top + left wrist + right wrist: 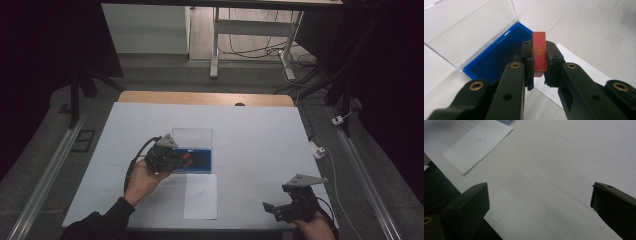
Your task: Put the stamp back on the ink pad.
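The thing in hand is a small red block, a flat slab with a thin gold line pattern on its narrow face. It looks stiff and light, with smooth, probably slippery sides, so it seems best taken as it is now: across its two broad faces, near the middle, with the narrow patterned edge left showing. Pinched too near an end it could pivot or slide out.

The left tool is clenched on that block. Its two black jaws stand close together with the block upright between the pads, the upper part of the block rising clear above them. In the high view the left tool sits near the middle of the worktop, over the near left part of an open blue case, so the block hangs just above the case's dark blue lining and not yet on it. The case's clear lid is folded back toward the far edge of the worktop. The lid looks like thin hard plastic that would crack or flip if knocked, so I would keep the tool off it.

A white sheet of paper with a small printed mark lies just beside the case, toward the near edge.

The right tool is released, jaws wide apart with nothing between them, resting by the near right corner of the worktop.
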A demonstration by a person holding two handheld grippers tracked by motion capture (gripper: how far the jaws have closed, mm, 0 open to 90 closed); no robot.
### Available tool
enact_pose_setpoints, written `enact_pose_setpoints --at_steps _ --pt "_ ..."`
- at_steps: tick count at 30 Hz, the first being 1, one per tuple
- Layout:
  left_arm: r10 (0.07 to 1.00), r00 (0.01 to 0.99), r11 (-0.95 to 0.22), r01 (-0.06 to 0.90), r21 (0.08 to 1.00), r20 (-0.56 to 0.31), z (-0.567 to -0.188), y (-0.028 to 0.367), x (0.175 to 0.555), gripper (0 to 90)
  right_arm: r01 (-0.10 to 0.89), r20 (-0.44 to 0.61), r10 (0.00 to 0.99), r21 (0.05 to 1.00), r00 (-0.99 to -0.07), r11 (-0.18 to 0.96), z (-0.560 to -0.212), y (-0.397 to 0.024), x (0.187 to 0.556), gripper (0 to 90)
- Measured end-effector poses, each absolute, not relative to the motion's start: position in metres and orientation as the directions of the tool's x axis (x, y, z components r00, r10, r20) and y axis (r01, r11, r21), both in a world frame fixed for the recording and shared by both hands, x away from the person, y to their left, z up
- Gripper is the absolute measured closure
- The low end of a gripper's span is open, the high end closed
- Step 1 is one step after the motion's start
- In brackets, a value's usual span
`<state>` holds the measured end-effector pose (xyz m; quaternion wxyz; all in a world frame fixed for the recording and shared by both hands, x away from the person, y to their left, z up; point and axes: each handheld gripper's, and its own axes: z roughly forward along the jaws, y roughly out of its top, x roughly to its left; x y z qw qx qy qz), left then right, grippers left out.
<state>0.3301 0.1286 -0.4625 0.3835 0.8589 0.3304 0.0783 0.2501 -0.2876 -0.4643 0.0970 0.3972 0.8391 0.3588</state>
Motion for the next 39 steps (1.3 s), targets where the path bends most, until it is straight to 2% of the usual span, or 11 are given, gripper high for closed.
enact_pose_setpoints --at_steps 15,39 --pt "0.640 0.759 -0.490 0.524 0.696 -0.121 -0.474 0.122 0.352 79.5 0.607 0.131 0.740 0.674 -0.659 0.421 -0.465 -0.287 0.251 2.4" --pt "0.667 0.741 -0.550 0.559 0.621 -0.077 -0.498 0.106 0.380 79.4 0.611 0.138 0.741 0.674 -0.657 0.416 -0.465 -0.288 0.252 2.4"
